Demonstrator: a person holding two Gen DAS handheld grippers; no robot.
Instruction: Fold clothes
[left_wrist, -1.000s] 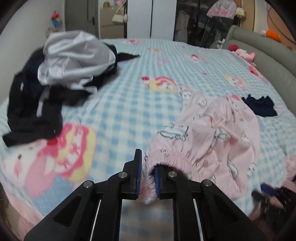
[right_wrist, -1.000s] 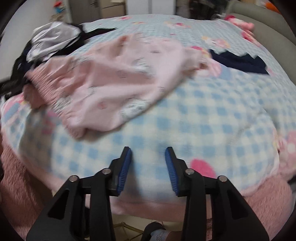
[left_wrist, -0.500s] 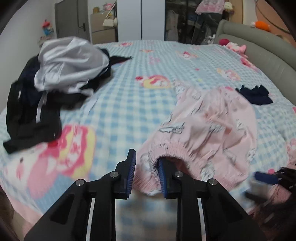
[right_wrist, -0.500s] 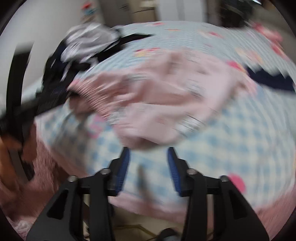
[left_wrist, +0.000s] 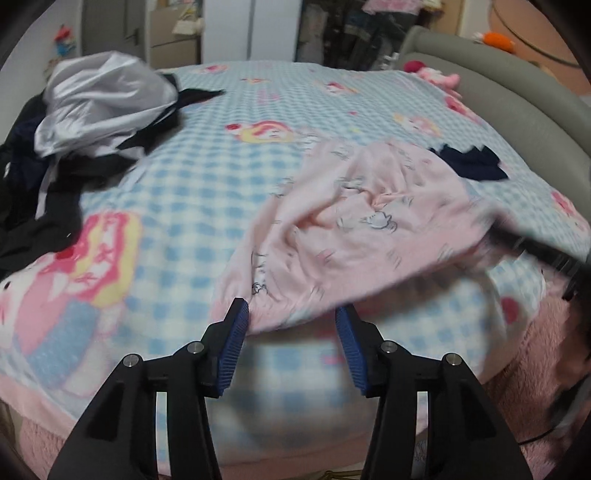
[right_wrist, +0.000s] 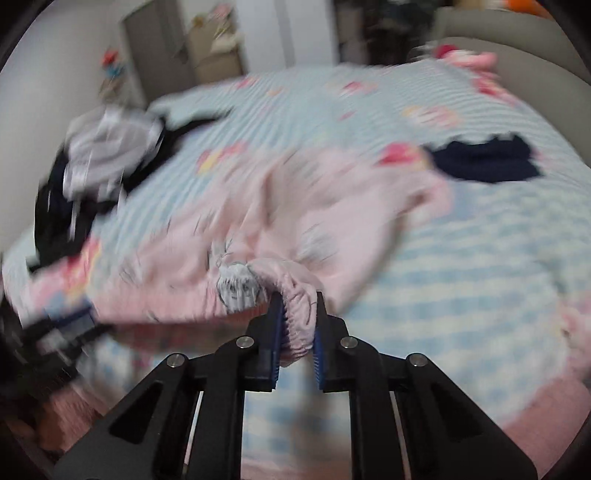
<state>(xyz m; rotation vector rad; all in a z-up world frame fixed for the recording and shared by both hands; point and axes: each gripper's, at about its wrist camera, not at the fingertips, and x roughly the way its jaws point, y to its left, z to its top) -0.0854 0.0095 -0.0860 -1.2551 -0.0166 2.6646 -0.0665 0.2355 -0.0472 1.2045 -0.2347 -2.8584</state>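
Note:
Pink cartoon-print pyjama trousers (left_wrist: 369, 221) lie crumpled on the blue checked bedspread (left_wrist: 207, 192). My left gripper (left_wrist: 291, 326) has its jaws opening; the trousers' near hem lies loosely just between the tips, unpressed. My right gripper (right_wrist: 297, 325) is closing on the gathered elastic waistband (right_wrist: 295, 288), which is bunched between its blue pads and lifted off the bed. In the left wrist view the right gripper (left_wrist: 535, 254) is a dark blur at the trousers' right edge. The right wrist view is motion-blurred.
A heap of black and silvery clothes (left_wrist: 88, 107) sits at the bed's far left. A small navy garment (left_wrist: 469, 162) lies right of the trousers. The grey headboard (left_wrist: 517, 96) curves along the right, with plush toys (left_wrist: 436, 74). A pink fuzzy blanket (left_wrist: 535, 350) hangs at the bed's near edge.
My left gripper let go of the waistband and opened wide. My right gripper swung over to the trousers, closed on the waistband and rose with it.

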